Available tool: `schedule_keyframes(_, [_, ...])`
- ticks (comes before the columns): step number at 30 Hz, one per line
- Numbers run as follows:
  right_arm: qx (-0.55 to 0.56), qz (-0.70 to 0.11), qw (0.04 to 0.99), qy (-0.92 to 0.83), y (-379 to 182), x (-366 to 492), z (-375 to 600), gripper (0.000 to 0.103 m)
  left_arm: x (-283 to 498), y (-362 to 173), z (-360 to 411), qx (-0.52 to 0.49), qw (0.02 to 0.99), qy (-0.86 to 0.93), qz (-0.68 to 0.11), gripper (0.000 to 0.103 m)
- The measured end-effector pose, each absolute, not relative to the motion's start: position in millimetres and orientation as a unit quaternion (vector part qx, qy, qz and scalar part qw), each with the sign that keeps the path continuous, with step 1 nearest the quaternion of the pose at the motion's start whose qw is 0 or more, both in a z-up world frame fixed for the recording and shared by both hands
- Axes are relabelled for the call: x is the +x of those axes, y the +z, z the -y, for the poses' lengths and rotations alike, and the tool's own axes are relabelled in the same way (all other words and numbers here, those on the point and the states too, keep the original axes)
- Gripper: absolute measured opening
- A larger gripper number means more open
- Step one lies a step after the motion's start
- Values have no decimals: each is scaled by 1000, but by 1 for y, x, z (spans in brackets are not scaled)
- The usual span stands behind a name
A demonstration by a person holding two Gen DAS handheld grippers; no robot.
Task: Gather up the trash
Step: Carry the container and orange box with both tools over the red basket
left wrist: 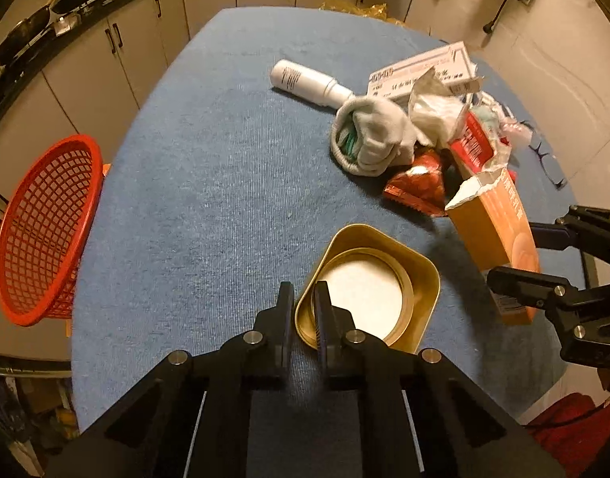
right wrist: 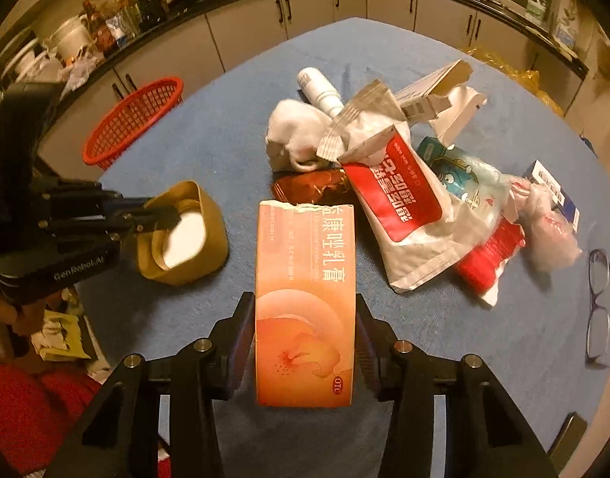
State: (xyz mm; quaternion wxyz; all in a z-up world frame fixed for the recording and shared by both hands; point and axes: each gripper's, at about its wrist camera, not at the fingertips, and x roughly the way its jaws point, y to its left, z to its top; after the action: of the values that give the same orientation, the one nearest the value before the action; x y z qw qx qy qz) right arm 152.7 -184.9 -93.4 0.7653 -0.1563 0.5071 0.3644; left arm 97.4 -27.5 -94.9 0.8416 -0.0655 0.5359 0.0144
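A square gold tin point(left wrist: 422, 279) with a round white inside stands on the blue table point(left wrist: 205, 183). My left gripper point(left wrist: 303, 310) is shut on its near wall, one finger inside and one outside; the right wrist view shows that gripper point(right wrist: 165, 215) at the tin point(right wrist: 209, 247). An orange carton point(right wrist: 305, 298) with a torn top lies lengthwise between the fingers of my right gripper point(right wrist: 305, 320), whose pads press on its two long sides. In the left wrist view the carton point(left wrist: 492, 223) and the right gripper point(left wrist: 516, 253) sit at the right edge.
A red mesh basket point(left wrist: 46, 231) tilts at the table's left edge. Beyond the carton lies a heap: white bottle point(left wrist: 305, 79), balled sock point(left wrist: 372, 135), red wrapper point(left wrist: 418, 183), red and white pouch point(right wrist: 396, 203), plastic bags. Glasses point(right wrist: 597, 306) lie at the right. Kitchen cabinets stand behind.
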Motion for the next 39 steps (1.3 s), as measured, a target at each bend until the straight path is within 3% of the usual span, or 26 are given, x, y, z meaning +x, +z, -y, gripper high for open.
schedule_keyframes(18, [-117,-497,777,368,-59,151,167,51,84,-42,-10,-83,869,43,-487,10])
schedule_keyframes(39, [-157,-491,734,442,-34,155,15,51,46,-29,-179,-168,862,166,-448,10])
